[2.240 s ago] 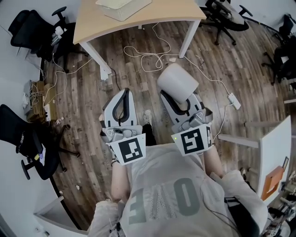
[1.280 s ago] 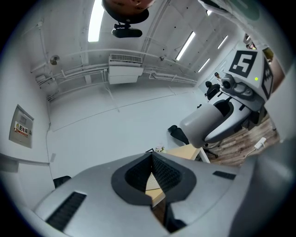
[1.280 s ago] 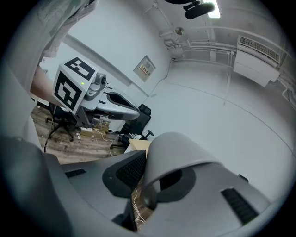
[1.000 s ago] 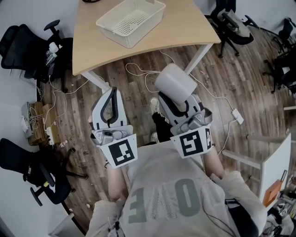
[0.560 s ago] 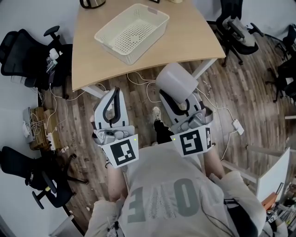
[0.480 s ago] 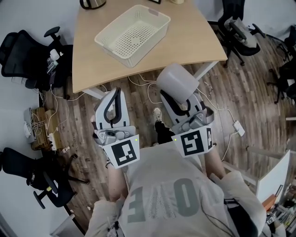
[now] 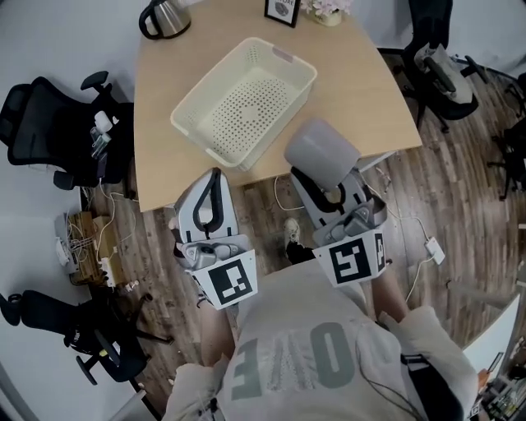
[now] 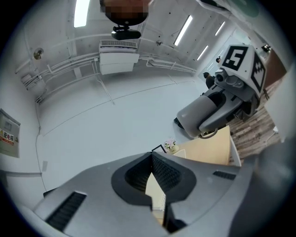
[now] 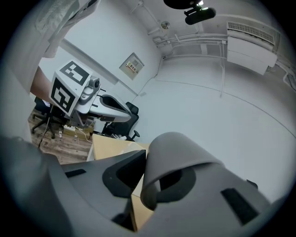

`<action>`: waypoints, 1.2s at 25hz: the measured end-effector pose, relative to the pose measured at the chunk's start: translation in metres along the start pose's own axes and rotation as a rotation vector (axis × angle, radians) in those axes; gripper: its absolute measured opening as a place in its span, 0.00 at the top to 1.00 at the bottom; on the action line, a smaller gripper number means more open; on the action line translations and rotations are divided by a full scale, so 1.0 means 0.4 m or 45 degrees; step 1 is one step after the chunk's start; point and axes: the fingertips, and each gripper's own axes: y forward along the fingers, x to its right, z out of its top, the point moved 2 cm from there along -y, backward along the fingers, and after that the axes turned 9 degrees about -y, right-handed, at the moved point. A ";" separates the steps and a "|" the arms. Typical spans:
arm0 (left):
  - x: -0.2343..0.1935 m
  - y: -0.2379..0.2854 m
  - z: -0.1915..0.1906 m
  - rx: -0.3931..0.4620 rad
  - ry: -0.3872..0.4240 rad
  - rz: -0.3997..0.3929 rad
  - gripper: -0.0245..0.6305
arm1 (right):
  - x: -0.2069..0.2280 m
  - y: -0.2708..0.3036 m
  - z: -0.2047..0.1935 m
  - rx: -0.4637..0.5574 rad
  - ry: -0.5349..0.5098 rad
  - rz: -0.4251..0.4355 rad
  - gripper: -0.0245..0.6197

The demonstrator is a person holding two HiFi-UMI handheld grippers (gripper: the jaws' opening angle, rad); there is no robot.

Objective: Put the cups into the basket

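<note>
A cream perforated basket [image 7: 246,99] sits on the wooden table [image 7: 173,156], with nothing showing inside it. My right gripper [image 7: 327,187] is shut on a grey cup [image 7: 322,152], which it holds in the air at the table's near edge, just right of the basket. The cup [image 9: 175,157] lies on its side between the jaws of my right gripper [image 9: 148,185]. My left gripper [image 7: 212,177] is shut and holds nothing, and it hovers over the floor just short of the table's near edge. Past the closed jaws of my left gripper [image 8: 152,159] I see the cup [image 8: 199,118].
A dark kettle [image 7: 160,16], a small picture frame [image 7: 283,10] and a flower pot [image 7: 329,10] stand at the table's far side. Black office chairs [image 7: 49,123] stand to the left, others [image 7: 448,66] to the right. Cables lie on the wooden floor [image 7: 164,247].
The table and basket have come fully into view and nearer. Both grippers keep their pose, the right one still holding the grey cup.
</note>
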 end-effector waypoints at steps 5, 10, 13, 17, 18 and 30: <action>-0.014 0.123 -0.040 -0.020 -0.051 0.030 0.95 | 0.060 0.119 -0.057 0.015 -0.014 0.053 0.88; -0.072 0.210 -0.066 0.004 -0.050 0.059 0.95 | 0.090 0.236 -0.064 0.041 -0.043 0.090 0.88; -0.100 0.245 -0.068 0.041 -0.048 0.074 0.95 | 0.106 0.283 -0.053 0.057 -0.055 0.109 0.88; -0.153 0.302 -0.071 0.019 -0.037 0.077 0.95 | 0.144 0.349 -0.045 0.062 -0.095 0.107 0.88; -0.163 0.318 -0.072 0.031 -0.038 0.077 0.95 | 0.153 0.365 -0.046 0.055 -0.098 0.106 0.88; -0.274 0.467 -0.085 0.126 -0.115 -0.003 0.95 | 0.239 0.536 -0.021 -0.008 -0.031 0.118 0.88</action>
